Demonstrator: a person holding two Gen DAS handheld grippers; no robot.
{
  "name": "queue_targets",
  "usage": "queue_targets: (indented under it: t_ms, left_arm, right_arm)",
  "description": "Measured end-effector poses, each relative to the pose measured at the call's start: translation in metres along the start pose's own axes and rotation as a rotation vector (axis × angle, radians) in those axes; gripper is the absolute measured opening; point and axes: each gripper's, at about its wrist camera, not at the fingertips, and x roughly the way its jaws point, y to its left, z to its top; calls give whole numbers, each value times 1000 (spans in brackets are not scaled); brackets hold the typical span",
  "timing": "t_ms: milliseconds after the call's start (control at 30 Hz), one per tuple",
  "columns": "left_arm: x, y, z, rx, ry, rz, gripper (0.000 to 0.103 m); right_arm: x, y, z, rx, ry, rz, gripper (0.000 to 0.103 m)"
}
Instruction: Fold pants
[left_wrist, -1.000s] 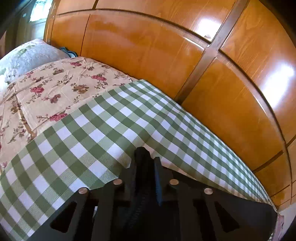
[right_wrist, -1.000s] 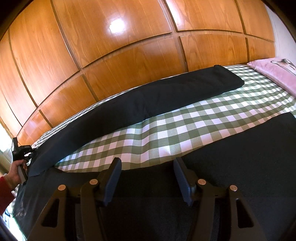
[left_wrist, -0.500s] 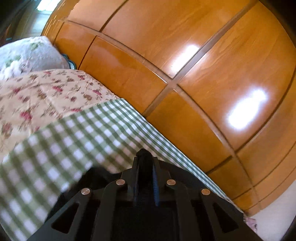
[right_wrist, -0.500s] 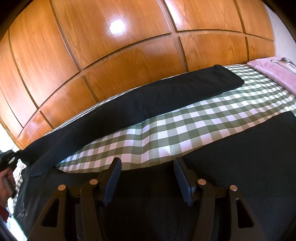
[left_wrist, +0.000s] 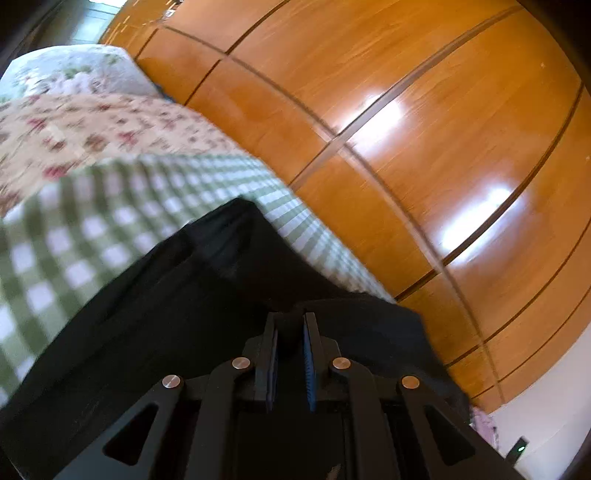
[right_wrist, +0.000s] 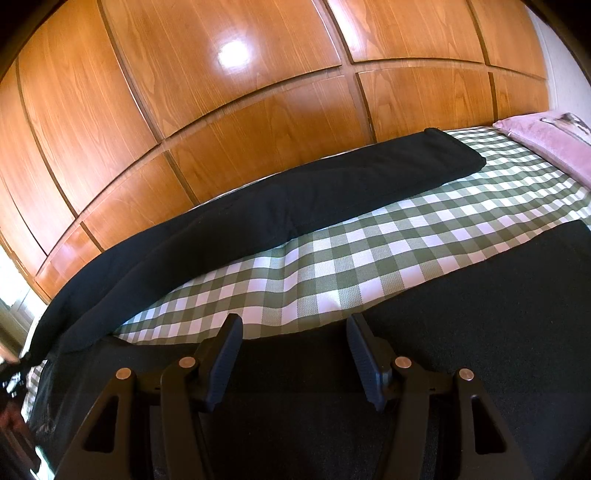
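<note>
**Black pants spread over checked bed**

While the left gripper (left_wrist: 290, 334) kept its fingers pinched on a fold of the black pants (right_wrist: 280, 206), one leg lay long beside the wooden wall panels (right_wrist: 229, 110). The other leg lay on the green-checked bedspread (right_wrist: 369, 254) under the right gripper (right_wrist: 293, 354), its fingers spread, gripping nothing.
</note>
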Motion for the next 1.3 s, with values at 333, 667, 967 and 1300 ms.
queue_targets:
  t_ms: [333, 667, 967, 1300]
  left_arm:
    - [-2, 23, -13, -69, -22, -66, 12]
    - [-5, 25, -16, -67, -35, -99, 12]
    - [-7, 26, -19, -62, -42, -108, 12]
    - [-8, 26, -21, -57, -49, -118, 12]
  right_arm:
    - [12, 32, 8, -162, 95, -103, 71]
    - [28, 134, 86, -171, 140, 124, 71]
    - [129, 225, 132, 38, 400, 196, 71]
    - [199, 242, 112, 181, 528, 105, 54]
